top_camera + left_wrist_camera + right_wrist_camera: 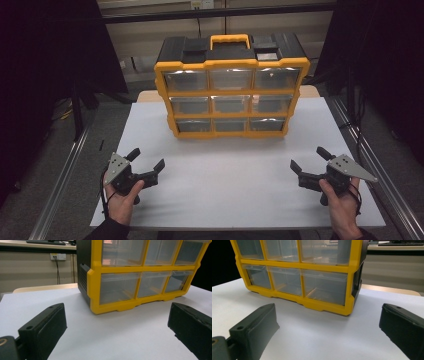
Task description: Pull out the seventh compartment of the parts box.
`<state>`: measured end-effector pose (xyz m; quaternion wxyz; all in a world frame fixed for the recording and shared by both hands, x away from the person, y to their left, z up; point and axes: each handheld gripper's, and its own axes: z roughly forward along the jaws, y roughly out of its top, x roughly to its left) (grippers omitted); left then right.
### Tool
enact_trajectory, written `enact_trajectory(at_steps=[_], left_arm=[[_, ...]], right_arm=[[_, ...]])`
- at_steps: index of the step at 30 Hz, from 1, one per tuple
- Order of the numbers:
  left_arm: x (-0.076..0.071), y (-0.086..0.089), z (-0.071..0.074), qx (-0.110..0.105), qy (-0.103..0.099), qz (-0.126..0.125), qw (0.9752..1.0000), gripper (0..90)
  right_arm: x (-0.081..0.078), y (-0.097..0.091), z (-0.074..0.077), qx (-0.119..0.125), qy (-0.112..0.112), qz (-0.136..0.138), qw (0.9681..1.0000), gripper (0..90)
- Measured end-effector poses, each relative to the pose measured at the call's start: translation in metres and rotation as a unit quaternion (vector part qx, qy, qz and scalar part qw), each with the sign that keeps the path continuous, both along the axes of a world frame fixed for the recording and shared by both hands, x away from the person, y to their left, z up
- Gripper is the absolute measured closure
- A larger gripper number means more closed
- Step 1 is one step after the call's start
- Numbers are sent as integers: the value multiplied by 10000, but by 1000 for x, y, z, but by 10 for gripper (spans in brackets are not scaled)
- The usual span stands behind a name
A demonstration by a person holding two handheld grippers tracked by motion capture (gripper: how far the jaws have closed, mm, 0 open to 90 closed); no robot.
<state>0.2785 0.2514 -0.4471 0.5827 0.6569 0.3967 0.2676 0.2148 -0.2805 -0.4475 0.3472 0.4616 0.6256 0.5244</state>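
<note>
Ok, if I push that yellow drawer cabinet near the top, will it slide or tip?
The cabinet stands upright, three drawer rows high on a shallow base, so a high push may well tip it backward. The clear drawers look empty, so it is probably light and would slide easily on the smooth white table. The hard plastic frame should stay stiff.

The high view is looking down and forward at the yellow drawer organizer (231, 85) from well back. Both gripper views are sitting low near it, facing its drawers from opposite corners, sharing its front.
</note>
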Motion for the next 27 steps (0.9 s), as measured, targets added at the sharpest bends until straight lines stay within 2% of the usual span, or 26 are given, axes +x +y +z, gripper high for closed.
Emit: enact_trajectory(at_steps=[3, 4, 7, 10, 12, 13, 17, 18, 19, 21, 23, 24, 25, 27], left_arm=[[0, -1, 0, 108, -30, 111, 9999, 21], [1, 0, 0, 200, -54, 58, 9998, 21], [4, -3, -1, 98, -21, 24, 9999, 21], [5, -4, -1, 143, -12, 17, 9999, 21], [5, -6, -2, 75, -9, -23, 10000, 21], [5, -3, -1, 329, 4, -63, 9994, 21], [6, -5, -2, 403, 2, -110, 9991, 21], [6, -7, -3, 324, -7, -141, 9994, 22], [6, -7, -3, 451, 23, -159, 9989, 22], [7, -8, -3, 512, 16, -138, 9986, 22], [9, -10, -3, 406, -3, -170, 9990, 22], [9, -9, -3, 576, -7, -126, 9983, 23], [11, -10, -4, 513, -24, -165, 9985, 23], [12, -11, -5, 614, -41, -141, 9980, 23]], right_arm=[[0, 0, 0, -11, 20, 20, 10000, 10], [-1, 0, 0, -10, 15, 5, 10000, 10], [0, 0, 0, 22, 15, 5, 10000, 10], [-2, 0, 0, -1, 42, 40, 10000, 10], [-2, 0, 0, -2, 41, 44, 10000, 10], [-2, 0, 0, 2, 50, 39, 10000, 10], [-2, 0, 0, 10, 47, 30, 10000, 10], [-2, 0, -1, 15, 67, 35, 10000, 10], [-2, 0, -1, 1, 75, 33, 10000, 10], [-3, 0, -1, 8, 63, 36, 10000, 9], [-2, 0, -1, 7, 80, 56, 10000, 9], [-2, 0, -1, 9, 83, 89, 9999, 9], [-2, 1, -1, 25, 109, 120, 9999, 9], [-2, 1, -1, 14, 118, 125, 9999, 9]])
